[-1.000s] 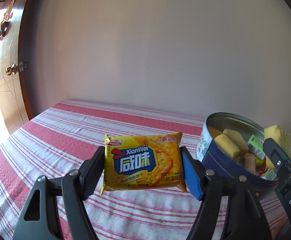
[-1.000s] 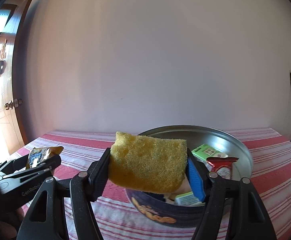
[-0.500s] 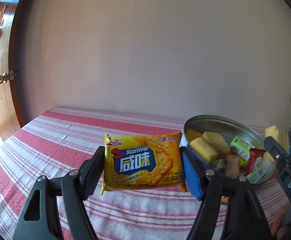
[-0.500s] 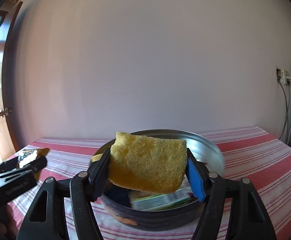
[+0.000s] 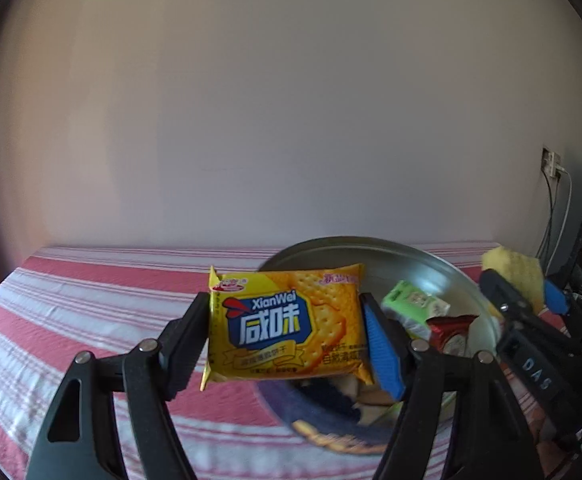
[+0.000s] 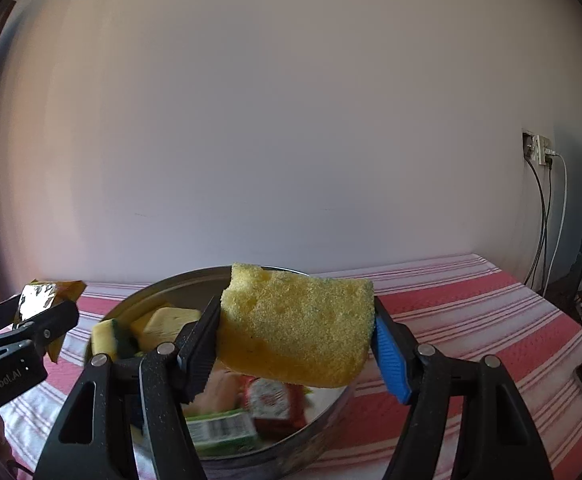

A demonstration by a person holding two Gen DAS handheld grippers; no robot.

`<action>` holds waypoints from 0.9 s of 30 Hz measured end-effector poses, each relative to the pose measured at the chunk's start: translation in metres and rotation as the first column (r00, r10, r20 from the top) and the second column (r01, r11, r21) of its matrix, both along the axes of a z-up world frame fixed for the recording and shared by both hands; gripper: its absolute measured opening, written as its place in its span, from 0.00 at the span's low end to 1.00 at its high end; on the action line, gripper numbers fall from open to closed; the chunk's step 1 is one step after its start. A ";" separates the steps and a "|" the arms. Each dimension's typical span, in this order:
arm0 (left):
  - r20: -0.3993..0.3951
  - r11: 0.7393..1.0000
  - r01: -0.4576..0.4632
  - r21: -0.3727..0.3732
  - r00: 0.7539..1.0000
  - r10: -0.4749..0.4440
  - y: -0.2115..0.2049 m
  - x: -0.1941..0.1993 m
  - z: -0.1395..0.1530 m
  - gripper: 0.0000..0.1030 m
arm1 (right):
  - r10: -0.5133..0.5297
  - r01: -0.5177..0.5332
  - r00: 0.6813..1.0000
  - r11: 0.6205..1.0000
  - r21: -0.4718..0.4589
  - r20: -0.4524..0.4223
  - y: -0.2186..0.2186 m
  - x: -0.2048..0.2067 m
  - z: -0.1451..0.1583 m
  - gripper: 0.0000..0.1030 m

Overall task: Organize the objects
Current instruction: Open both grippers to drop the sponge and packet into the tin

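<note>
round tin [image 6: 195, 280] holding sponges and small packets on a striped worktop [image 6: 471, 304]
left gripper [image 5: 285, 336] jaws pinch one cracker packet [image 5: 283, 328]; right gripper [image 6: 295, 336] jaws pinch one yellow sponge [image 6: 299, 328].

A table covered with a red-and-white striped cloth [image 5: 91, 304] runs from beneath both claws out to the plain wall beyond them. The one thing resting directly on it is a round metal tin [image 6: 315, 432] with a dark blue outer wall, which sits just ahead of and below the right claw's tips and ahead of the left claw, off to its right. Striped cloth [image 6: 471, 312] stretches right of the right claw.
</note>
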State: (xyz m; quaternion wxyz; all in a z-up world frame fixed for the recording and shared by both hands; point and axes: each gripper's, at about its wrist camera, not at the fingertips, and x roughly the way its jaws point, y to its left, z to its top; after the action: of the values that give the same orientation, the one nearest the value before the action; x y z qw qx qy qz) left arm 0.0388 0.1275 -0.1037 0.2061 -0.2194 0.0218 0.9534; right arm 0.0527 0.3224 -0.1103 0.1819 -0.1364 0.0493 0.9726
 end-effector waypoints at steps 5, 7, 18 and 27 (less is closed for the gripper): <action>0.040 1.000 0.028 -0.003 0.999 -0.028 0.027 -0.013 0.000 0.71 | -0.012 0.013 0.999 1.000 -0.007 0.037 0.018 -0.017 -0.001 0.69; 0.053 0.999 0.039 -0.013 0.998 -0.038 0.037 -0.017 -0.001 0.71 | -0.013 0.013 0.998 1.000 -0.013 0.062 0.024 -0.025 -0.004 0.69; 0.202 0.995 0.065 -0.076 0.978 -0.049 0.052 -0.048 -0.013 0.74 | 0.078 -0.061 0.985 0.992 -0.115 0.153 0.048 -0.076 -0.011 0.70; 0.181 0.998 0.033 -0.051 0.983 -0.023 0.046 -0.049 -0.008 0.99 | 0.140 -0.094 0.985 0.927 -0.364 0.103 0.084 -0.073 -0.027 0.84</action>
State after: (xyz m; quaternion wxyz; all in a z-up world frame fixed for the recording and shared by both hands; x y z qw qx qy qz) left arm -0.0101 0.1731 -0.1119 0.2147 -0.3099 0.0316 0.9257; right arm -0.0207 0.4066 -0.1376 0.0985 -0.2314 0.2055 0.9458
